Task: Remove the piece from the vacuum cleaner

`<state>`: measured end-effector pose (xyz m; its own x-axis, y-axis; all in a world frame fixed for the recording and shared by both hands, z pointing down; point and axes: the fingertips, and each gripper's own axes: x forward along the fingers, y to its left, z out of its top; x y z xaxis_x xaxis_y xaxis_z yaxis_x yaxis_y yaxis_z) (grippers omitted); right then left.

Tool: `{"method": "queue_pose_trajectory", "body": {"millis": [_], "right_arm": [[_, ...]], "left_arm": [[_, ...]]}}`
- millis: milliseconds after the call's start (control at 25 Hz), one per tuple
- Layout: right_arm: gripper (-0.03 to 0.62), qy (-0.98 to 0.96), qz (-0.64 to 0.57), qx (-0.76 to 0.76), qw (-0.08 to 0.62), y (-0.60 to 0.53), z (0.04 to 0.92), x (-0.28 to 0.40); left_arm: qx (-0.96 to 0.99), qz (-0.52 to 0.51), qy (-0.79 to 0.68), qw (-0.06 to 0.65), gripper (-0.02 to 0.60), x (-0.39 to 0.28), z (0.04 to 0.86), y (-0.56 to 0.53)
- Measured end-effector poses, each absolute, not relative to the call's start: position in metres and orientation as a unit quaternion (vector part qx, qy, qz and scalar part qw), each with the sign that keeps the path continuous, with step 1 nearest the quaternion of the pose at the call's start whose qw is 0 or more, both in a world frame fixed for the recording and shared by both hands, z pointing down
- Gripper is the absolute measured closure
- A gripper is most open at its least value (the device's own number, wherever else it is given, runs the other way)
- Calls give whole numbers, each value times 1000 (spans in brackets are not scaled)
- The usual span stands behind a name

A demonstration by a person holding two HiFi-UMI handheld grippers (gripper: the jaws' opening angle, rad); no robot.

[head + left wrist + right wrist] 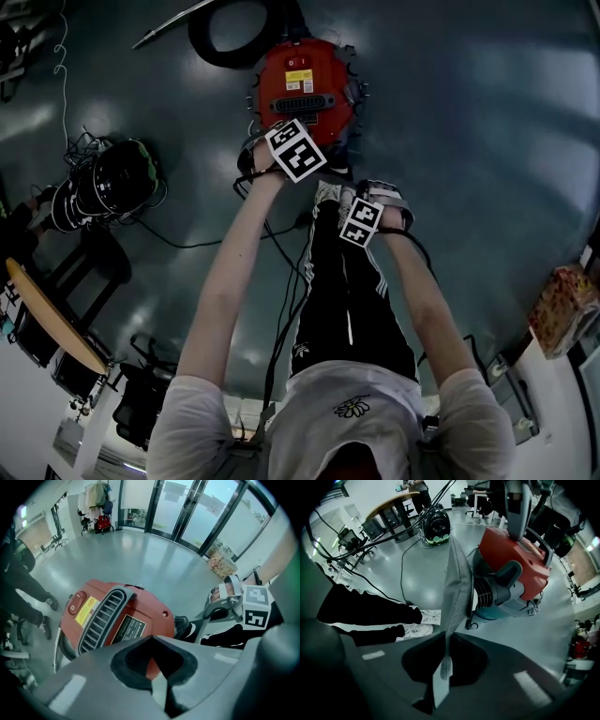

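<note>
Head view: one red vacuum cleaner (302, 84) stands on the floor at 12 o'clock. The left gripper (292, 150) is over its near edge and the right gripper (364, 217) is at 5 o'clock of it. A black vacuum (111, 180) sits at 9 o'clock (two cleaners in all).

Left gripper view: the jaws meet with nothing between them, and the red body lies just beyond.

Right gripper view: only here does the single piece show, a thin grey mesh panel (458, 588) seen edge-on. It is pinched in the right gripper's jaws, with the cleaner behind it towards 2 o'clock.
</note>
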<state>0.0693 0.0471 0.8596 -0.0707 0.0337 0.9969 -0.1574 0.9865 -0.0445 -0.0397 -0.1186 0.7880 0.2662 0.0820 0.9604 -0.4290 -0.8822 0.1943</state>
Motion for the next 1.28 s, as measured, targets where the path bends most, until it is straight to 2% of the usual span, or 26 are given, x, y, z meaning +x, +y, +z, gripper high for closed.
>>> {"method": "queue_pose_trajectory", "body": {"millis": [1280], "right_arm": [[560, -725, 70, 2, 685, 66, 853, 55]], "left_arm": [[763, 601, -116, 209, 580, -40, 788, -116]]}}
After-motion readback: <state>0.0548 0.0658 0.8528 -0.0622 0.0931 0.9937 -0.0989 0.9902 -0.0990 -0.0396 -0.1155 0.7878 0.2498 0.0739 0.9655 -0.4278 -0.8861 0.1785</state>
